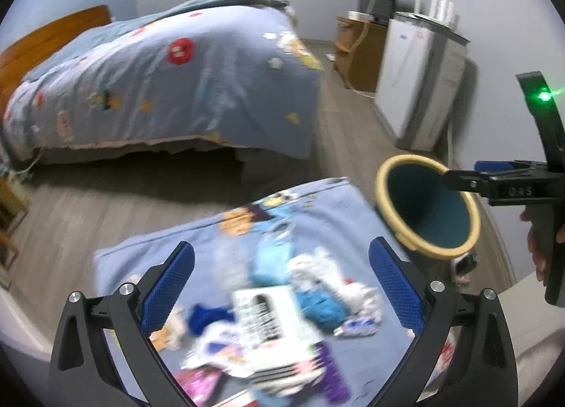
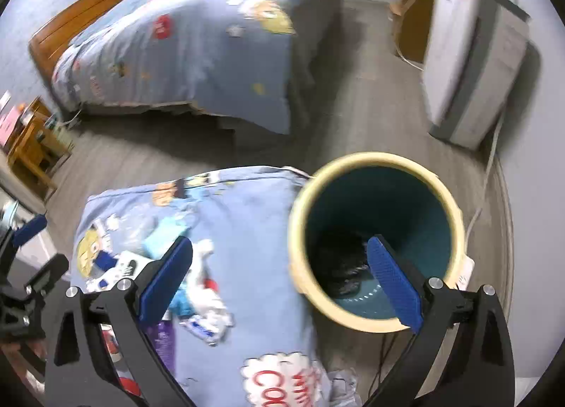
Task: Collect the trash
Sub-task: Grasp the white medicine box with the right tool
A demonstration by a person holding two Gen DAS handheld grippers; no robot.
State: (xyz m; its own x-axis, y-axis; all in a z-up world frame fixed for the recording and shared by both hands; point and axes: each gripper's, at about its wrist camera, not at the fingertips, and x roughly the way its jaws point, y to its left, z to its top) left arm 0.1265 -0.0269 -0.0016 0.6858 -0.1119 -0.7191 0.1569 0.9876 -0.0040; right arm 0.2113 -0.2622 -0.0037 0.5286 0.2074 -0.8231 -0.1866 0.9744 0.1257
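A pile of trash (image 1: 282, 322) lies on a blue cartoon-print cover (image 1: 197, 241): white crumpled paper, blue wrappers, a printed white packet, purple and pink wrappers. My left gripper (image 1: 282, 287) is open and empty above the pile. A round bin (image 1: 427, 205) with a cream rim and teal inside stands at the cover's right. My right gripper (image 2: 279, 276) is open and empty, its right finger over the bin (image 2: 376, 241), which holds something dark at the bottom. Trash (image 2: 197, 287) shows to its left. The right gripper also shows in the left wrist view (image 1: 459, 179).
A large bed (image 1: 169, 82) with a matching blue quilt stands across a strip of grey wood floor (image 1: 339, 145). A white appliance (image 1: 420, 82) and a wooden cabinet (image 1: 356, 50) stand along the right wall. A wooden stand (image 2: 31, 149) is at left.
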